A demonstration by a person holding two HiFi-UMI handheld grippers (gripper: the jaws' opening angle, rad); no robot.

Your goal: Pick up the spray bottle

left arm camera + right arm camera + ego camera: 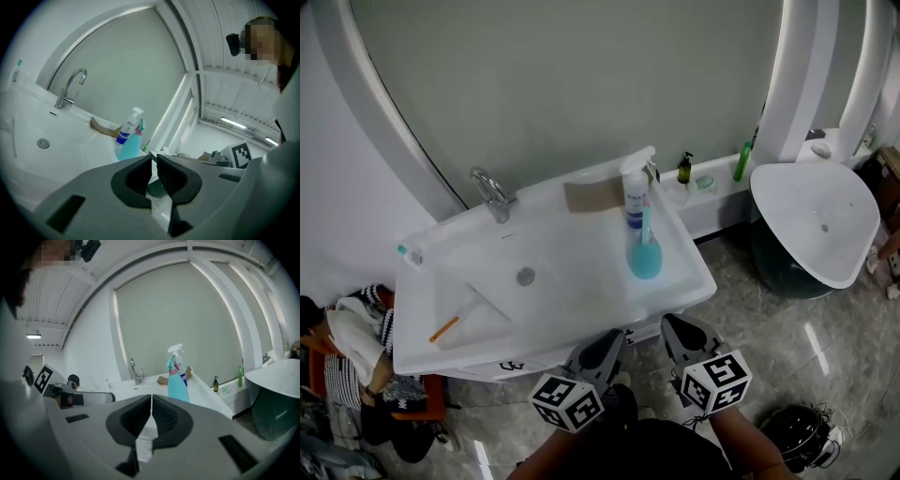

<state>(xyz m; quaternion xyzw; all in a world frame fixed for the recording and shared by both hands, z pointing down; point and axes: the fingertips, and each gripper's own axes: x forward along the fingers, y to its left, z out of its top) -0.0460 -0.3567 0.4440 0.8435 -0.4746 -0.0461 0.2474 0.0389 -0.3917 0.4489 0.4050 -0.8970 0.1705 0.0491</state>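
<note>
teal spray bottle [644, 255] upright on right ledge of white washbasin [572, 300], long axis vertical, nozzle direction unclear. white bottle [635, 202] just behind it. close to basin's right edge; bare ledge in front. left claw [612, 337] and right claw [673, 325] both pinched to a slit, empty, low before front rim. grey tiled floor [750, 319].

We saw a pale grey-green wall panel [581, 84] framed by curved white arches [370, 89]. Below it stood a white sink [581, 258] with a chrome faucet [493, 195]. The floor [750, 309] was glossy grey stone, and a white oval tub [806, 202] stood to the right. Strip lights [236, 124] glowed overhead.
</note>
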